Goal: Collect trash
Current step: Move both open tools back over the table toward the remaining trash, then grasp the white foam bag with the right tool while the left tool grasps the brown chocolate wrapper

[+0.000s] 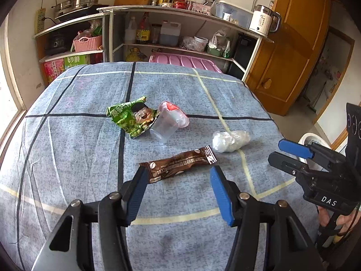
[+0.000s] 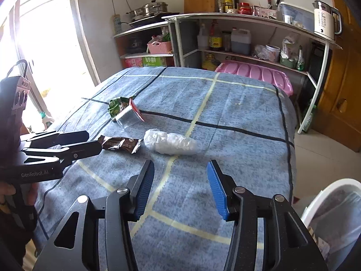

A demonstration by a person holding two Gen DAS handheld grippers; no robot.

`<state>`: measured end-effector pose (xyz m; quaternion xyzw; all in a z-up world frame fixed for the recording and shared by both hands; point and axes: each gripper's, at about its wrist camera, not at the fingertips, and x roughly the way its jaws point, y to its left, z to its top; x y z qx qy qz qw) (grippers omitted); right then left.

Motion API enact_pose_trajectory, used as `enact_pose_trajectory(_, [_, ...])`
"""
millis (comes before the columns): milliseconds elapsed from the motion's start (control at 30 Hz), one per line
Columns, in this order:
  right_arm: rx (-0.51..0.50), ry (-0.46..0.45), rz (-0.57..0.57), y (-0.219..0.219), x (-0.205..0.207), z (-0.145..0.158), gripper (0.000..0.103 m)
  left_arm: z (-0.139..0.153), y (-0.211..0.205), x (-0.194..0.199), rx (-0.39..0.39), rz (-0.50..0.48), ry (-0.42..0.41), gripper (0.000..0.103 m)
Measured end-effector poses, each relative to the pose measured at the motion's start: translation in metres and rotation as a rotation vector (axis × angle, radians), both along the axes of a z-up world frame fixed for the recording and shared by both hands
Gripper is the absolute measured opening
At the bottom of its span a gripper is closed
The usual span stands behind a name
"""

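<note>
A table (image 1: 67, 103) draped in a blue checked cloth is holding four pieces of trash. At its right edge a white bin (image 2: 334, 205) is standing, lined with a bag. Two grippers are working here. The left gripper (image 1: 178, 169) is hovering with its jaws spread wide, the brown wrapper (image 1: 178, 163) lying just beyond and between its fingertips. The right gripper (image 2: 180, 164) is also gaping open, with the crumpled clear plastic (image 2: 169, 143) lying just ahead of it. Farther back, one green snack bag (image 1: 130, 116) is touching one clear cup (image 1: 168, 122) lying on its side, its red-printed lid peeled back.
</note>
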<state>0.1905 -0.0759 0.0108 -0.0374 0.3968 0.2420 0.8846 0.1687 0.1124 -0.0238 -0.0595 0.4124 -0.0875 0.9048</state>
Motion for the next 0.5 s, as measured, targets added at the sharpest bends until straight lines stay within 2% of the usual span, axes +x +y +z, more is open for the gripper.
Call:
enact_pose_trajectory(100, [-0.032, -0.005, 0.039, 0.012, 0.012, -0.004, 0.053, -0.005, -0.001, 0.007, 0.023, -0.039, 0.008, 0.060])
enact_pose_trajectory(267, [-0.039, -0.005, 0.084, 0.021, 0.030, -0.011, 0.054, -0.012, 0.000, 0.020, 0.032, -0.046, 0.025, 0.061])
enact_pose_trajectory(400, [-0.041, 0.031, 0.123, 0.027, 0.042, -0.019, 0.054, -0.016, 0.001, 0.029, 0.033, -0.060, 0.043, 0.061])
enact_pose_trajectory(500, [-0.064, 0.032, 0.155, 0.034, 0.047, -0.023, 0.054, -0.016, 0.002, 0.031, 0.043, -0.059, 0.028, 0.062])
